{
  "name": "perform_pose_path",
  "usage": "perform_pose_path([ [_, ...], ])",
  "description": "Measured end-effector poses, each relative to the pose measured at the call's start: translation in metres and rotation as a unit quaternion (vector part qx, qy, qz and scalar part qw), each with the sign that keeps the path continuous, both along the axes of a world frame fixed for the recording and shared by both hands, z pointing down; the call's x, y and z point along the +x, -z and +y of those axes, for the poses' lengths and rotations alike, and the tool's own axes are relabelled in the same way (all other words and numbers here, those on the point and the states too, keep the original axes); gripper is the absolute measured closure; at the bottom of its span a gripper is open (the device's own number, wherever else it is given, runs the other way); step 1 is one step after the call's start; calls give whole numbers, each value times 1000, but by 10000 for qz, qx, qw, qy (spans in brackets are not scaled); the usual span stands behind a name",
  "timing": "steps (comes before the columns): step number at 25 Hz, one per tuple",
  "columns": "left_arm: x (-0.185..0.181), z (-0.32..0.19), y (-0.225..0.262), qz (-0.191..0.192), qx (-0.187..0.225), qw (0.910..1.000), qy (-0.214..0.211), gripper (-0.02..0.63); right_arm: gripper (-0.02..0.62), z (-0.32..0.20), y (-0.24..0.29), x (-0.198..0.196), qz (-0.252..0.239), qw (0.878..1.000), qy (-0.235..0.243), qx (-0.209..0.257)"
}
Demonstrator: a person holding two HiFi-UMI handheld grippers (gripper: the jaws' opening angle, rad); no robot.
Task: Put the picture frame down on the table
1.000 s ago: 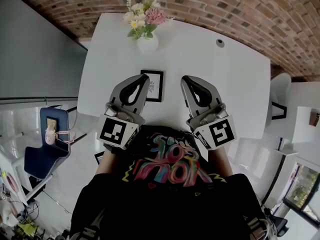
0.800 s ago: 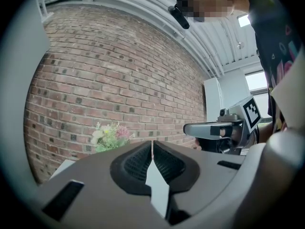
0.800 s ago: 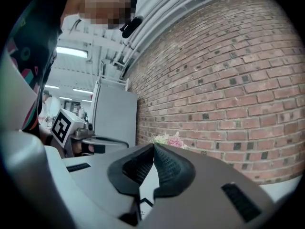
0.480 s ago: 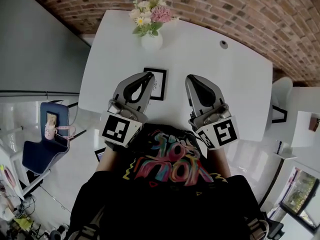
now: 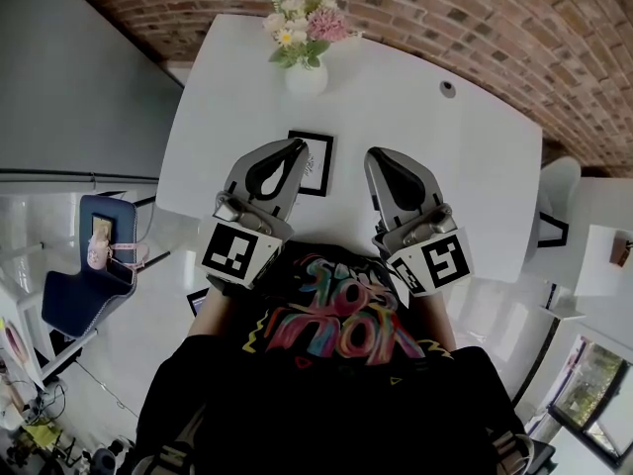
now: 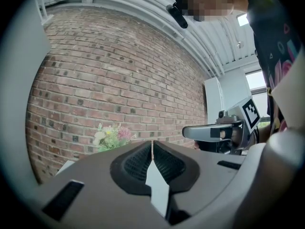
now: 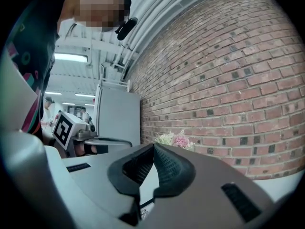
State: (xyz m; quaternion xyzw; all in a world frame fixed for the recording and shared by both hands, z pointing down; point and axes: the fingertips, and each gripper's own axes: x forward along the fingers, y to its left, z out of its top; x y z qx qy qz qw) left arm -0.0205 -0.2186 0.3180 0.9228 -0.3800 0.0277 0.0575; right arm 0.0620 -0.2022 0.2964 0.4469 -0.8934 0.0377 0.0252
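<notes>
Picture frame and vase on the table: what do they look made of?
Picture frame: thin black border, matte, no glare on it; wood or plastic, can't tell which. The white centre looks like printed paper. Vase: plain white, smooth, rounded body; probably ceramic, possibly plastic.

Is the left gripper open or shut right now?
Shut: in its own view the left gripper has its jaws meeting at the tips, nothing between them.
</notes>
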Motion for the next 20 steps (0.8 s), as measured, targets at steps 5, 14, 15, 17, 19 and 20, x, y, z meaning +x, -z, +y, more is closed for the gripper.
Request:
perform_pose_path([
  [5,0,-4,15,325,199,9992,110,575,572,0,1,-3,4,10000,16,23],
  [14,-7,-5,15,317,223,9991,165,575,574,-2,-1,-7,-40,10000,78,-34],
  [15,-7,-5,15,316,223,9991,165,575,574,-3,-1,-7,-64,9999,77,-45],
  [17,-9,-5,15,324,218,9991,167,575,574,-3,-1,-7,-97,9999,64,-56],
  [19,-11,-4,16,323,216,9991,170,575,574,-4,-1,-8,-82,9999,53,-70],
  [20,-12,-4,16,320,219,9991,169,575,574,-4,-2,-9,-64,9999,45,-89],
])
